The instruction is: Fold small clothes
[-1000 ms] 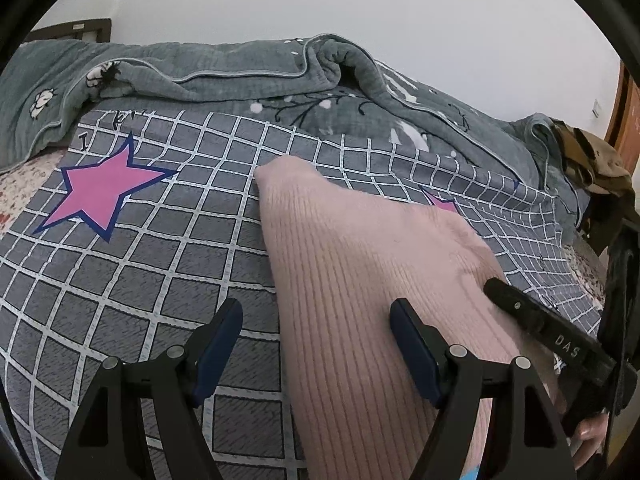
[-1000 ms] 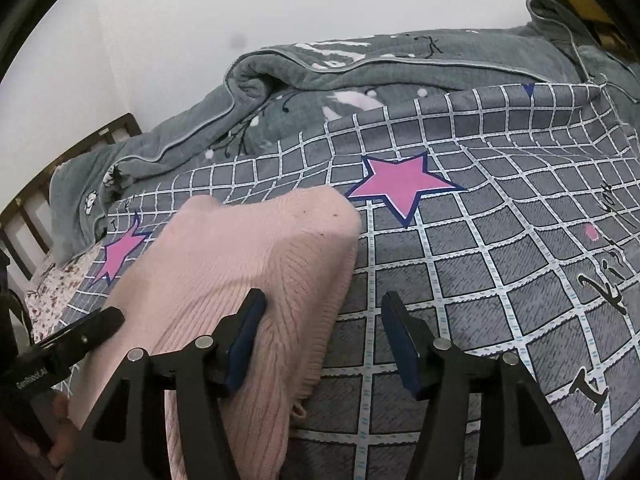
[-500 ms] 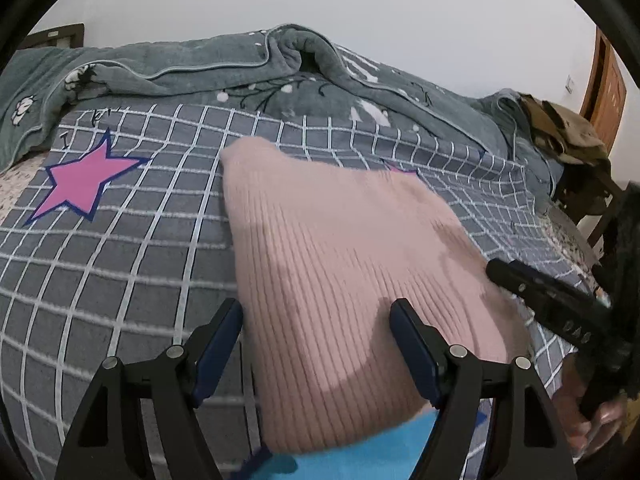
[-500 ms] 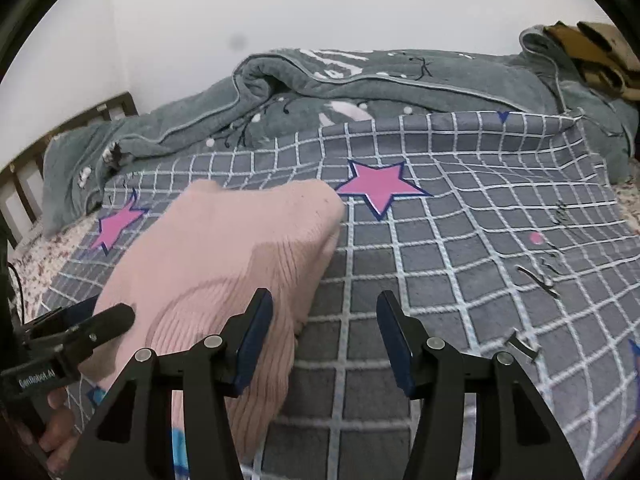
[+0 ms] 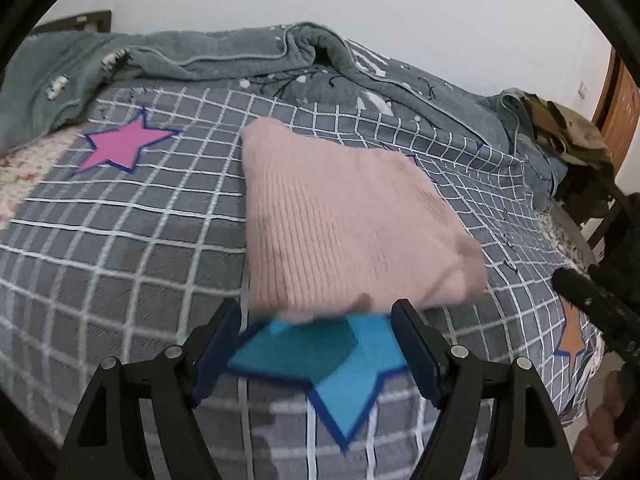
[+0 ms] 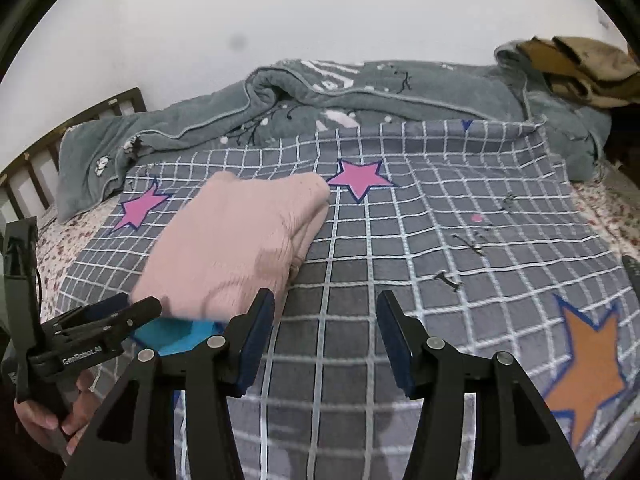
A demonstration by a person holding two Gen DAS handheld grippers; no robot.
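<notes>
A folded pink ribbed knit garment (image 5: 340, 224) lies flat on the grey checked bed cover (image 5: 120, 248); it also shows in the right wrist view (image 6: 236, 244). My left gripper (image 5: 316, 344) is open and empty, just short of the garment's near edge, above a blue star print (image 5: 344, 364). My right gripper (image 6: 326, 332) is open and empty, over bare cover to the right of the garment's near corner. The left gripper also appears at the left of the right wrist view (image 6: 108, 320).
A rumpled grey-green quilt (image 5: 224, 56) runs along the back of the bed by the white wall. Brown clothing (image 5: 568, 136) is piled at the far right. A wooden headboard (image 6: 60, 136) stands at the left. An orange star print (image 6: 588, 368) marks the cover's near right.
Both grippers have drawn back toward the bed's near edge, away from the pink garment. The garment now lies clear of both sets of fingers, and the blue star shows.
</notes>
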